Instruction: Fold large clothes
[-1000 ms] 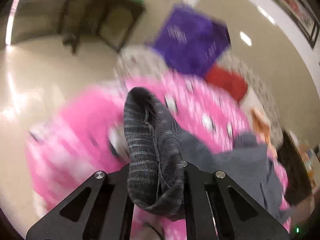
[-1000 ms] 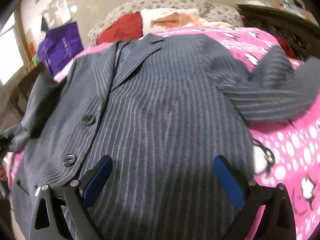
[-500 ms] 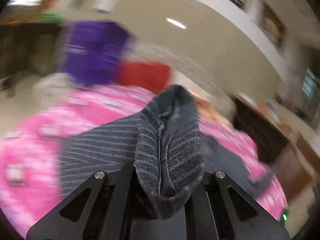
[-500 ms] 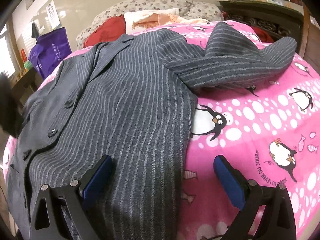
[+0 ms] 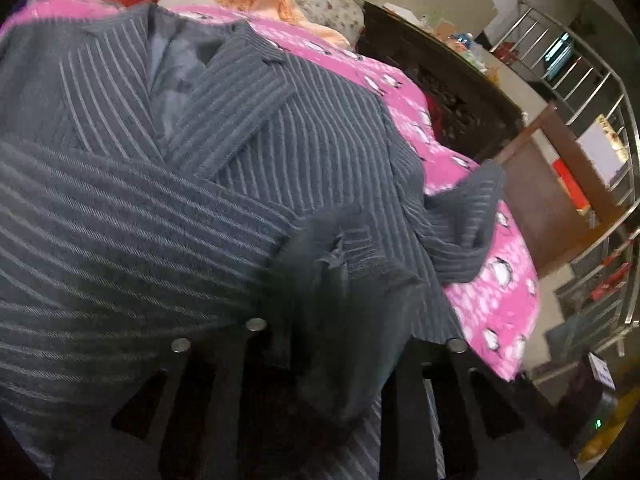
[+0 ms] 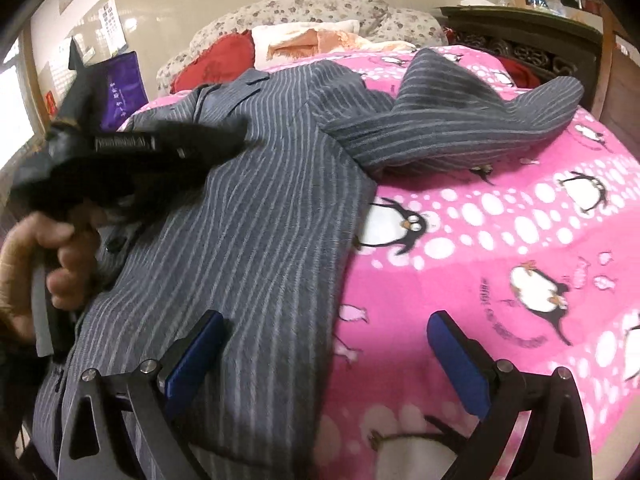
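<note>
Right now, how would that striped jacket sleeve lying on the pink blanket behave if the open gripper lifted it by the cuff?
The sleeve would probably droop; it already lies bent and rumpled on the blanket. Being joined to the jacket, it would likely tug the shoulder. The woven cloth looks unlikely to slip.

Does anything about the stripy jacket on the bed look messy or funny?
Yes. The jacket lies mostly flat on the pink penguin blanket, but one sleeve sticks out sideways, humped and bent instead of folded in. The other sleeve cuff is bunched between the opening jaws of the left hand-held gripper.
</note>
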`<state>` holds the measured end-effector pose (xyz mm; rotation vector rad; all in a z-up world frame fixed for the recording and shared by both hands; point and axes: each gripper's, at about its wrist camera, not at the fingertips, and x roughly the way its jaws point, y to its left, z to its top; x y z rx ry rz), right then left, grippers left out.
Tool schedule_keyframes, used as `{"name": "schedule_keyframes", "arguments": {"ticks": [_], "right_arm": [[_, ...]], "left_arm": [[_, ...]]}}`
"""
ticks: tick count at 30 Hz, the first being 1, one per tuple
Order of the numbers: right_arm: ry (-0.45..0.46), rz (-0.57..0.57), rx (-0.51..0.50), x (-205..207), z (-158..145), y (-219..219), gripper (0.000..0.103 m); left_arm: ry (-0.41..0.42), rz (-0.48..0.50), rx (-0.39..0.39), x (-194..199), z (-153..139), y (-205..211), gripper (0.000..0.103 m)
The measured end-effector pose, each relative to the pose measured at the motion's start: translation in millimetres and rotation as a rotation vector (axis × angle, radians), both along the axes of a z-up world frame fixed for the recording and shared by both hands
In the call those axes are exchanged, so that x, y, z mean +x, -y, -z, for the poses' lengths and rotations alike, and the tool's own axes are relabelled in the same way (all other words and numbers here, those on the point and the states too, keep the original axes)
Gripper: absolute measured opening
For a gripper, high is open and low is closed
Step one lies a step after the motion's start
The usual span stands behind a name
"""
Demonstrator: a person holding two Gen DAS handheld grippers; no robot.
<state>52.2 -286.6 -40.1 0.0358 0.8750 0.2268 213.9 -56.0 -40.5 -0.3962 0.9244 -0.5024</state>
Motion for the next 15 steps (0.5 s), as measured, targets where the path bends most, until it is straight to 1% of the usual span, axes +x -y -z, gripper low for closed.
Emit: {"name": "schedule_keyframes", "arguments": {"ticks": [2, 3, 4, 7, 8, 10, 12, 14, 15], "right_arm": [[0.009, 0.008, -0.012, -1, -9, 5, 0.100], [0.025, 0.017, -0.020, -1, -16, 6, 0.100], [0.047, 0.021, -0.021, 0, -25, 8, 0.100], [0.103, 0.015, -0.006, 4, -49, 6, 0.100], [0.128, 0.003, 0.004, 7, -59, 1, 0.100], [0.151, -0.033, 0.036, 15, -71, -10, 0.100], [0.142, -0.066, 0.079, 22, -75, -24, 0.100], [0.123, -0.135, 0.149, 29, -73, -40, 0.099], [0.115, -0.162, 0.173, 34, -67, -48, 0.097]], "left_arm": [[-0.001, 0.013, -0.019, -8, -7, -6, 0.048], [0.003, 0.022, -0.031, -18, -13, -10, 0.053], [0.014, 0.023, -0.035, -30, -20, -13, 0.055], [0.091, -0.014, -0.013, -61, -41, -37, 0.055], [0.128, -0.048, 0.002, -70, -49, -49, 0.056], [0.198, -0.156, 0.059, -83, -54, -78, 0.056], [0.224, -0.288, 0.115, -100, -47, -108, 0.056], [0.257, -0.357, 0.123, -119, -35, -128, 0.056], [0.280, -0.392, 0.143, -130, -28, -136, 0.056]]}}
